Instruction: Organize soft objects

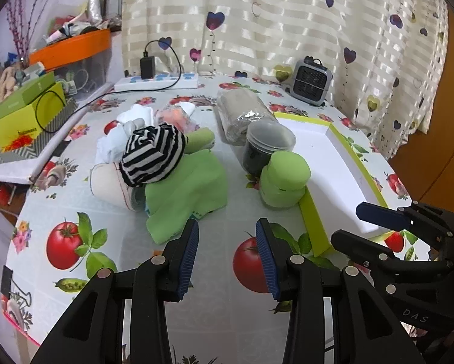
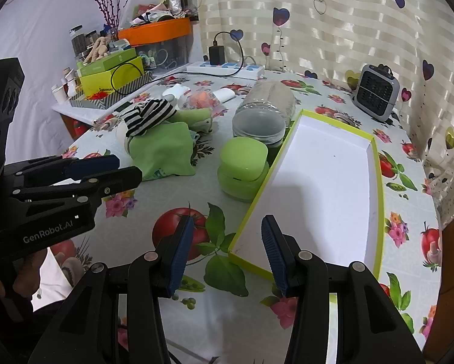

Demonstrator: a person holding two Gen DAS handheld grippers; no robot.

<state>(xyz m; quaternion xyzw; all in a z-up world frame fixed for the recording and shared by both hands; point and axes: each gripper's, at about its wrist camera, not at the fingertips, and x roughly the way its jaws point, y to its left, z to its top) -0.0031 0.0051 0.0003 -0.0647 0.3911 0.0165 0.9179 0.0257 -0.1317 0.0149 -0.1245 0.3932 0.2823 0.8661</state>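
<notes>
Left gripper nearest lens, jaws apart, nothing between, tilted down over tablecloth. Green cloth just ahead, slightly left of fingers, long axis running away toward striped sock; near corner almost at left pad. Right gripper wide, empty, hovering over near corner of lime-edged tray. Left hand nearer cloth pile. Tray interior bare, to right; green jar and dark-filled jar stand between pile and tray: lift over, not sweep.
</notes>
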